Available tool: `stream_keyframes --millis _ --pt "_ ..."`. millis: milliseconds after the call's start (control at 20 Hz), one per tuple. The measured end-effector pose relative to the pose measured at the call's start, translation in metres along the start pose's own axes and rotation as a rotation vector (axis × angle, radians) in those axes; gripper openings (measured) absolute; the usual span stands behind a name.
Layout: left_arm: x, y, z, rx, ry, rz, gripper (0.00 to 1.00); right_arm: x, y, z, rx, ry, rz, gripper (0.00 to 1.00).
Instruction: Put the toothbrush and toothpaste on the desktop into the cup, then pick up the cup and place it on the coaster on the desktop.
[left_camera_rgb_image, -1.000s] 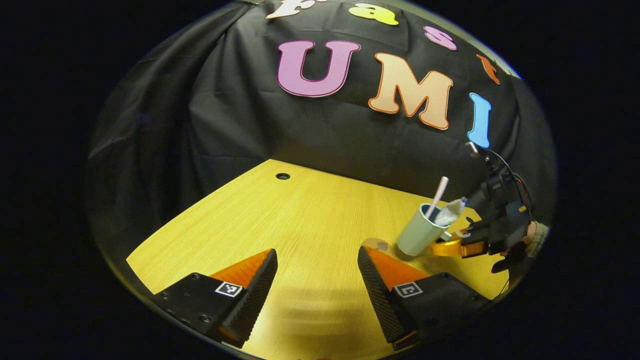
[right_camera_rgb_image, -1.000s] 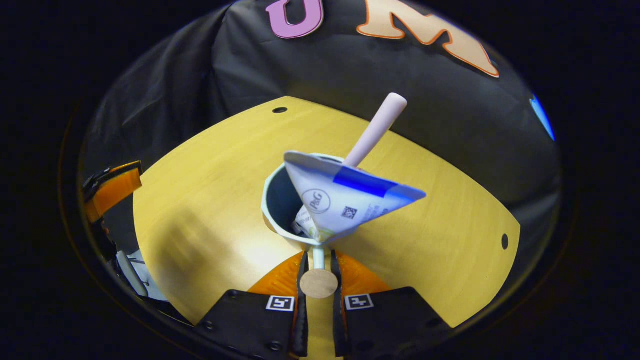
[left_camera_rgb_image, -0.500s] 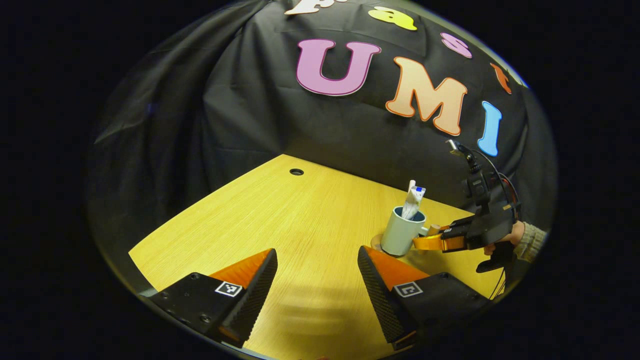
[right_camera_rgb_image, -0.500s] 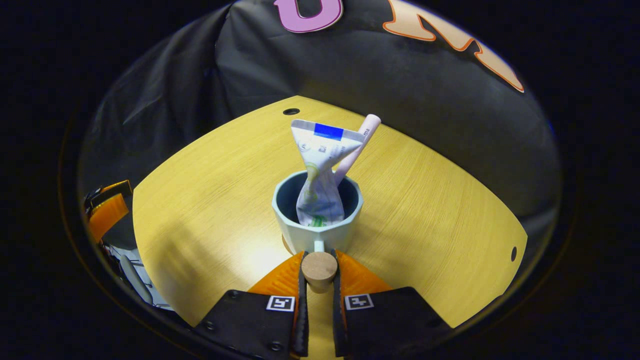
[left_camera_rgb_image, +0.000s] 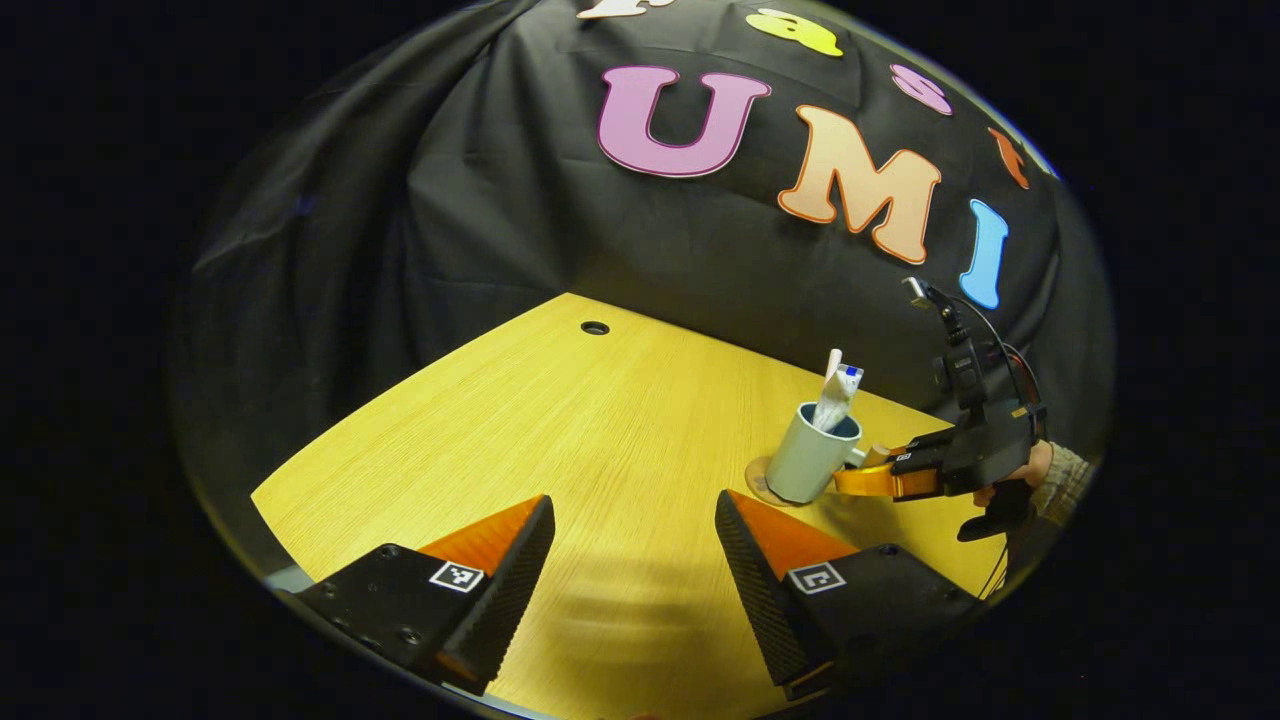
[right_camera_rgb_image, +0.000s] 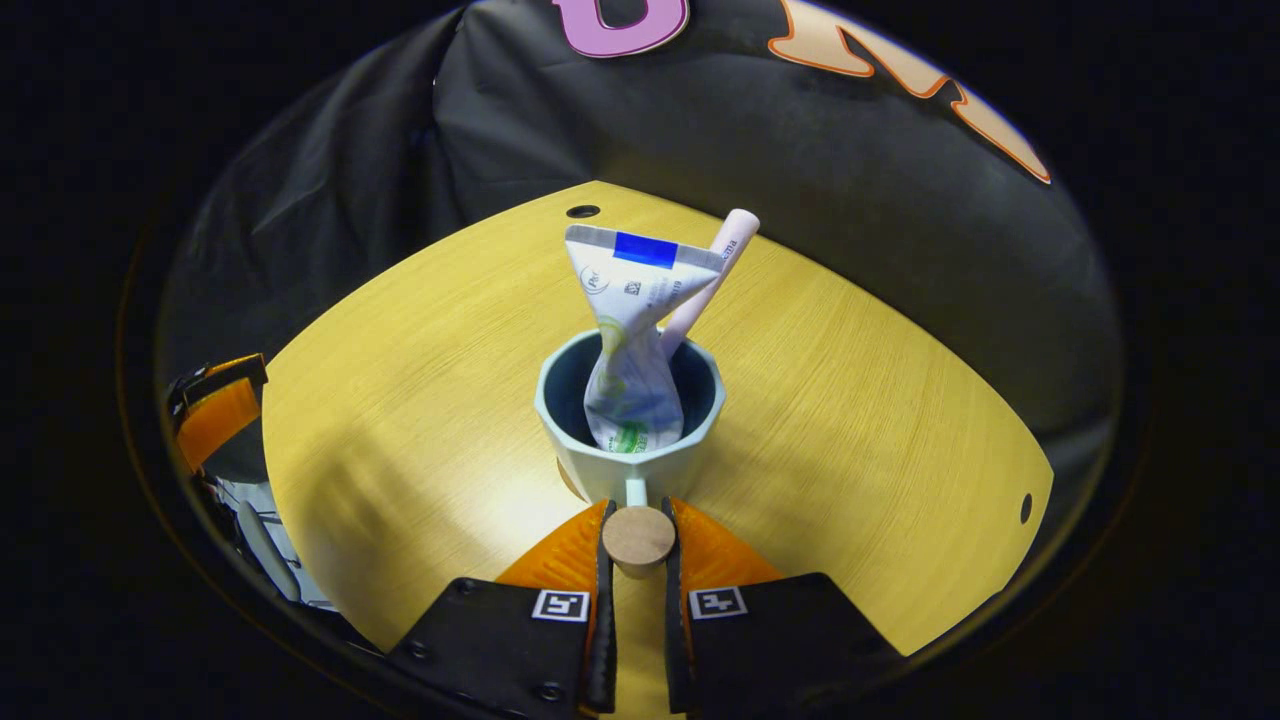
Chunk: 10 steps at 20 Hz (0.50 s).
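Your right gripper (right_camera_rgb_image: 637, 560) has its fingers pressed on the round wooden knob of the cup's handle (right_camera_rgb_image: 638, 537), and the cup (right_camera_rgb_image: 628, 420) stands upright on the coaster (left_camera_rgb_image: 760, 484), whose edge peeks out beneath it. Inside the cup, the toothpaste (right_camera_rgb_image: 630, 340) slumps soft and crumpled, the toothbrush (right_camera_rgb_image: 708, 285) leaning behind it. Both look light, so the cup itself is probably the main weight, and hard enough to chip; that knob is your best hold, though a round one may twist. Your left gripper (left_camera_rgb_image: 630, 545) hangs wide open over the desktop (left_camera_rgb_image: 560, 420), well apart from the cup, holding nothing.
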<state>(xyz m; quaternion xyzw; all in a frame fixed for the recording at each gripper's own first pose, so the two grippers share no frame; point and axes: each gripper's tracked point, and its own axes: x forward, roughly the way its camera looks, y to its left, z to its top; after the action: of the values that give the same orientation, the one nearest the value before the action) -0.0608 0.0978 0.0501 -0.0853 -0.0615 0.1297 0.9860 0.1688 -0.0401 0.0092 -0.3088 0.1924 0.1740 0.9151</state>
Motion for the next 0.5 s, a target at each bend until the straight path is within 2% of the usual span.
stream_keyframes --millis 300,350,400,500 --pt "-0.001 -0.001 -0.001 0.015 0.010 -0.010 0.93 0.012 0.004 -0.013 0.004 0.024 0.007 0.29" --pt "-0.001 -0.001 -0.001 0.015 0.013 -0.012 0.94 0.011 0.007 -0.014 0.011 0.028 0.013 0.37" --pt "-0.001 -0.001 -0.002 0.017 0.015 -0.013 0.94 0.011 0.008 -0.014 0.021 0.018 0.024 0.38" --pt "-0.001 -0.001 -0.001 0.021 0.015 -0.016 0.94 0.007 0.010 -0.008 0.027 -0.002 0.035 0.63"
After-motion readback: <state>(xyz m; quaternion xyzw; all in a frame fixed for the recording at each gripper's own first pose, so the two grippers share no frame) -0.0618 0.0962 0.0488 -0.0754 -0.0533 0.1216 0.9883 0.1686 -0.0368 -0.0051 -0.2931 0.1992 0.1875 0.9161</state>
